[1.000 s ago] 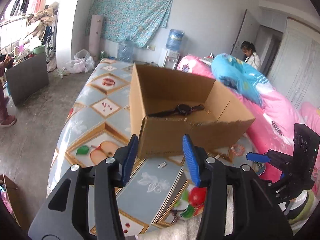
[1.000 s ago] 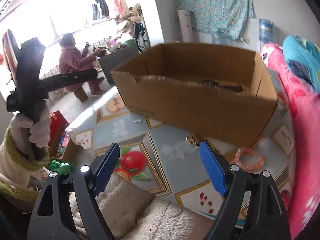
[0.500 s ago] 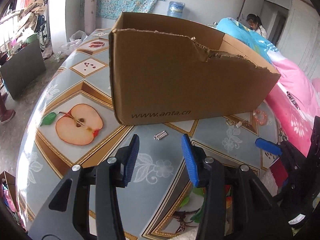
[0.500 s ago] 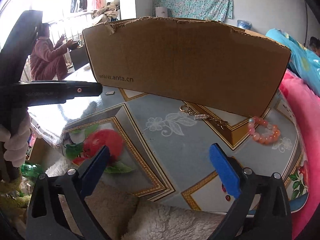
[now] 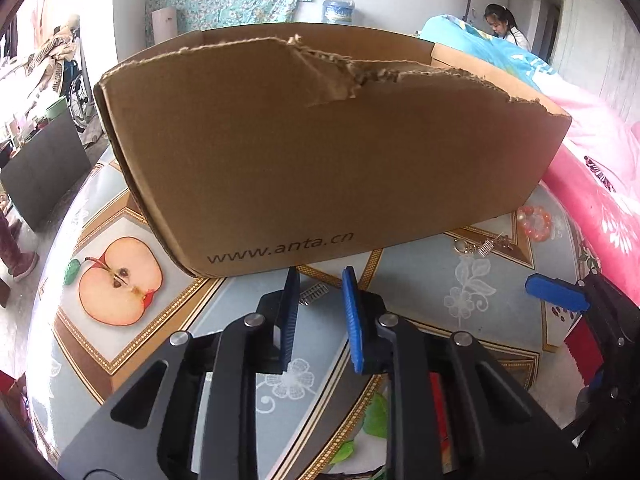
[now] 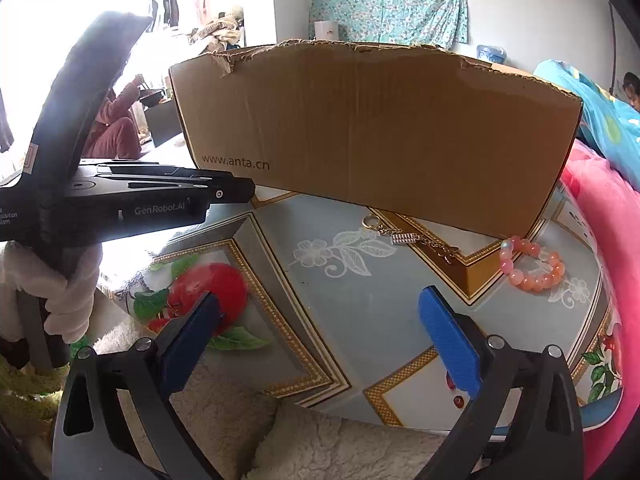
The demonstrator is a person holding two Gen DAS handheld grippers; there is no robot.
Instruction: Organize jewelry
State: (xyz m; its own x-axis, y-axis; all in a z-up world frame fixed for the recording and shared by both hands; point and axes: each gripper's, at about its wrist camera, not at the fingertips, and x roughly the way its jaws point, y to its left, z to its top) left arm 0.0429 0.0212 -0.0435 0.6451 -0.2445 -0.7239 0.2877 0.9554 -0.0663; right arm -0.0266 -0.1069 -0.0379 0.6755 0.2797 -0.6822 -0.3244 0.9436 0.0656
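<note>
A brown cardboard box (image 5: 320, 152) stands on the fruit-patterned table (image 5: 420, 280); it also shows in the right wrist view (image 6: 380, 132). A small silver clip (image 5: 315, 293) lies in front of the box. My left gripper (image 5: 320, 300) is low over the table, open, with the clip between its fingertips. A gold chain with a ring (image 6: 404, 237) and a pink bead bracelet (image 6: 532, 266) lie by the box's right end. My right gripper (image 6: 320, 320) is open and empty, near the table's front edge.
The chain (image 5: 482, 245) and bracelet (image 5: 534, 219) also show in the left wrist view. A pink and blue quilt (image 5: 592, 160) lies to the right. A white fleece cloth (image 6: 240, 420) covers the table's near edge. People sit in the background.
Both grippers have dropped low toward the table and closer to the box. My left gripper has moved forward so the silver clip sits between its fingertips.
</note>
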